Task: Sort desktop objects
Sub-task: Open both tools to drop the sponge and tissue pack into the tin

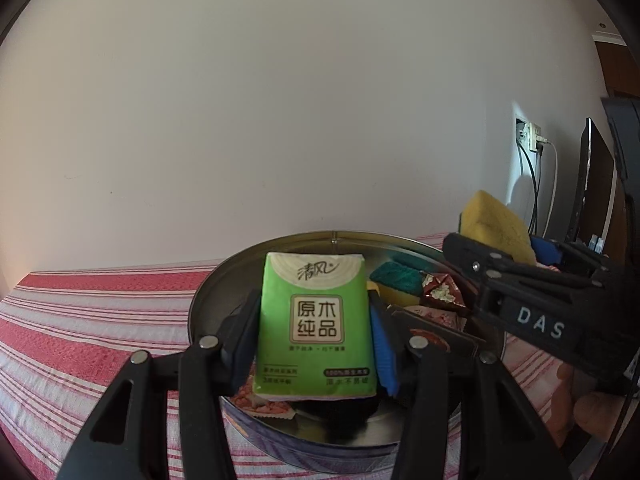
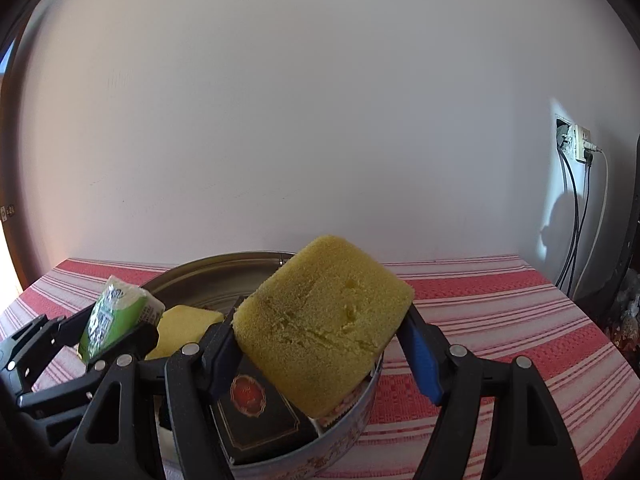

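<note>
A: We start with the biggest thing: the surface (image 2: 500, 308), covered in a red-and-white striped cloth, spreads out below and ahead of both our grippers, up to a plain pale wall.

B: On it we see the round metal tin (image 1: 224, 276), directly under our left gripper (image 1: 312, 332) and just below and left of our right gripper (image 2: 324, 332).

A: Next in size, the yellow sponge (image 2: 324, 320). Our right gripper pinches it, tilted, one finger on each side, lifted above the tin's near rim.

B: From the left wrist view we see that same sponge at the upper right, beyond the right gripper's black frame, which carries white letters.

A: Then the green tissue pack (image 1: 316, 320). Our left gripper clamps it upright between its pads, over the tin.

B: Inside the tin, beyond the left gripper's right finger, we make out a second sponge with a teal scouring side (image 1: 396, 280), and beside it a small red patterned wrapper (image 1: 440, 290).

A: Below the right gripper's left finger lies a dark box with a red oval emblem (image 2: 256, 412), resting in the tin.

B: Smallest, some pink-printed sachets (image 1: 264, 406) sit on the tin's floor under the tissue pack.
</note>
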`<state>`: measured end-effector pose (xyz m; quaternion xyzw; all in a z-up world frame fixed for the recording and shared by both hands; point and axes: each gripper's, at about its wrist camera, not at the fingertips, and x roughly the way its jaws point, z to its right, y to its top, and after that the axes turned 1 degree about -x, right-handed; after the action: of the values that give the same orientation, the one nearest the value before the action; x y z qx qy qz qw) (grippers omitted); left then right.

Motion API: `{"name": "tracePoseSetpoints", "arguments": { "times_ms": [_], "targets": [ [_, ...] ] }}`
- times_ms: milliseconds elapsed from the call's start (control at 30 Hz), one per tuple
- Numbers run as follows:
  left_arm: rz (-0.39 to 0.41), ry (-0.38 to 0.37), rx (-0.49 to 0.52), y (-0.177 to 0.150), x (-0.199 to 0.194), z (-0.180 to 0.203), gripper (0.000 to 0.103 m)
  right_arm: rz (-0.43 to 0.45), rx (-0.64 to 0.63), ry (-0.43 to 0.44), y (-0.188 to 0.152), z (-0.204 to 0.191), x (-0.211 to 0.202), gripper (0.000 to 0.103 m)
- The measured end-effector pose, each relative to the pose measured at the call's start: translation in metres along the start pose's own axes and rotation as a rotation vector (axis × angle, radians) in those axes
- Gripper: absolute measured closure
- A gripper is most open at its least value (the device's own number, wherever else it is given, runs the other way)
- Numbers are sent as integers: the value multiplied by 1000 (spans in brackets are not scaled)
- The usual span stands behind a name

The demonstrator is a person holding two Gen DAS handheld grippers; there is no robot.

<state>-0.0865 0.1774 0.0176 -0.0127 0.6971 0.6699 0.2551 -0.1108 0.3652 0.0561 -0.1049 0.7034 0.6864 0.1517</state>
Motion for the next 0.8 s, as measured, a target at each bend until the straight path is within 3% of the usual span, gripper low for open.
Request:
{"name": "tracePoseSetpoints", "arguments": {
  "times_ms": [233, 333, 367, 400, 500, 800],
  "targets": [
    [-84, 45, -37, 6, 32, 10, 53, -97, 18, 49, 28, -12, 42, 30],
    [-107, 60, -51, 8, 42, 14, 52, -96, 36, 64, 28, -21, 42, 26],
    [-117, 68, -54, 8, 45, 14, 46, -89, 37, 69, 28, -23, 38, 20],
    [-127, 73, -59, 7, 47, 15, 34, -78, 37, 78, 28, -24, 37, 12],
    [-130, 82, -69, 6, 50, 17, 5, -47, 33, 57, 27, -24, 32, 5],
    [-108, 107, -13, 5, 49, 37, 1, 36, -7, 20, 10, -35, 4, 4]
  ]
}}
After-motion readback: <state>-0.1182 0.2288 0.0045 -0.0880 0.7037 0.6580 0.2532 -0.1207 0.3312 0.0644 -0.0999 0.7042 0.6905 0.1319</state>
